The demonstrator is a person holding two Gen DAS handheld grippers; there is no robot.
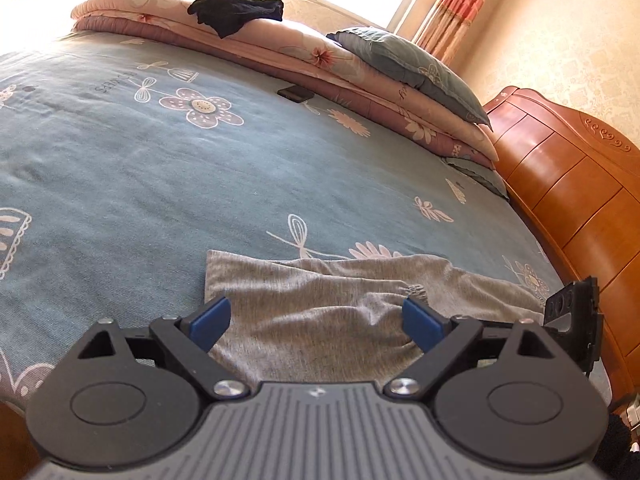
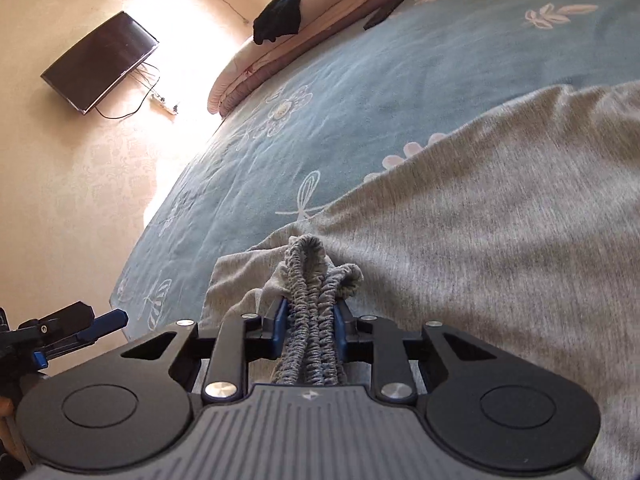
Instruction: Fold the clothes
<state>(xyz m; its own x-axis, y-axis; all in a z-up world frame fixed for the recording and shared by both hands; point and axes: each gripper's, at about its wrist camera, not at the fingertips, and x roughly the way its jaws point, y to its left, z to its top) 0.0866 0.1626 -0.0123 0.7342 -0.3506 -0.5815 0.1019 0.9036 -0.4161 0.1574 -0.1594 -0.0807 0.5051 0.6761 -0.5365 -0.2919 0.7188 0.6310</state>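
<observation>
A grey knit garment (image 1: 340, 300) lies spread on the blue flowered bed sheet (image 1: 160, 180). My left gripper (image 1: 316, 318) hangs open just above the garment's near part, nothing between its blue pads. In the right wrist view the same grey garment (image 2: 500, 240) fills the right half. My right gripper (image 2: 311, 316) is shut on its bunched elastic waistband (image 2: 310, 280), which sticks out beyond the blue pads. The left gripper (image 2: 92, 326) shows at the lower left edge of that view, off the cloth.
Folded pink quilts (image 1: 280, 44) and a blue pillow (image 1: 416, 68) are stacked along the far side, with a dark garment (image 1: 236, 12) on top. A black phone (image 1: 296, 93) lies on the sheet. A wooden headboard (image 1: 560, 184) is at right; a wall TV (image 2: 100, 60) hangs opposite.
</observation>
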